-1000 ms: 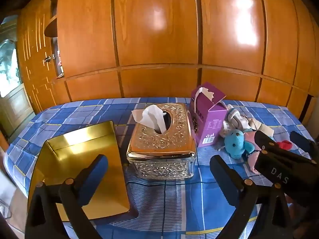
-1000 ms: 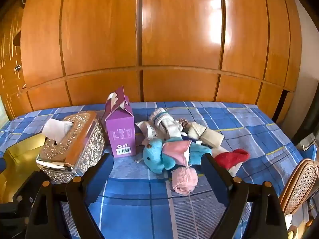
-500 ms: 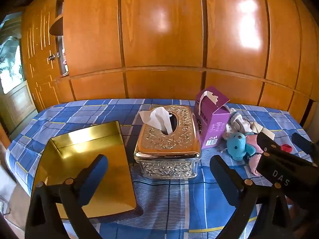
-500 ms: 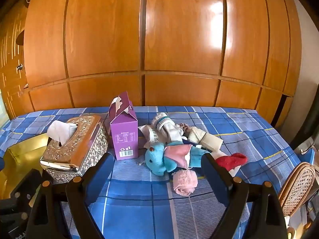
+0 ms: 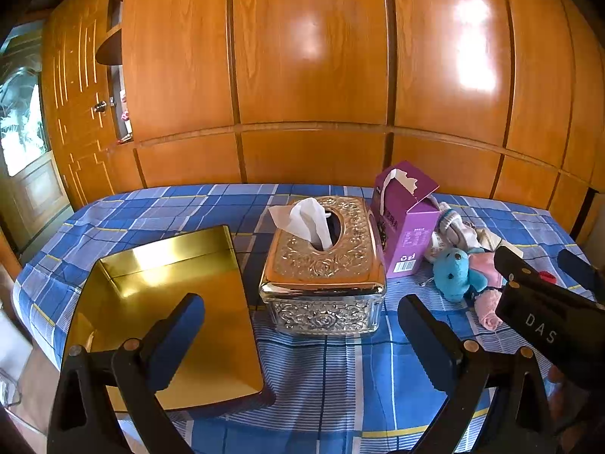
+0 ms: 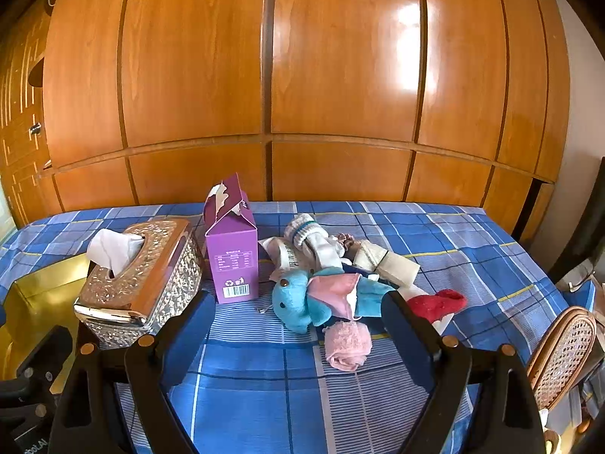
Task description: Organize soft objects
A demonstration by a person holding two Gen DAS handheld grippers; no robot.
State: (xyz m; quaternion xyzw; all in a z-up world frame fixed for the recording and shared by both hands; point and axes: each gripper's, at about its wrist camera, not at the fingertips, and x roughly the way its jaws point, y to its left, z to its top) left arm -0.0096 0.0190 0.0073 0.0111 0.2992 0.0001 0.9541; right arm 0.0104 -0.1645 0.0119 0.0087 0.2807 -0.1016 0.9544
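Observation:
A heap of soft things lies on the blue checked tablecloth (image 6: 264, 389): a blue plush elephant (image 6: 298, 302) (image 5: 455, 274) with a pink ear, a rolled pink sock (image 6: 346, 344), a red sock (image 6: 435, 302), white and cream socks (image 6: 325, 246). My right gripper (image 6: 298, 336) hovers open in front of the heap, empty. My left gripper (image 5: 302, 335) is open and empty before the tissue box (image 5: 325, 265), with a shallow gold tray (image 5: 166, 302) to its left. The right gripper's body shows in the left wrist view.
An ornate silver tissue box (image 6: 143, 280) and an opened purple carton (image 6: 232, 249) (image 5: 404, 223) stand between tray and heap. Wooden wardrobe panels (image 6: 302, 75) rise behind the table. A wicker chair back (image 6: 563, 352) stands at the right edge.
Both cameras have pulled back and risen slightly, so the table objects sit a little lower and farther. Nothing on the table has moved; both grippers stay open.

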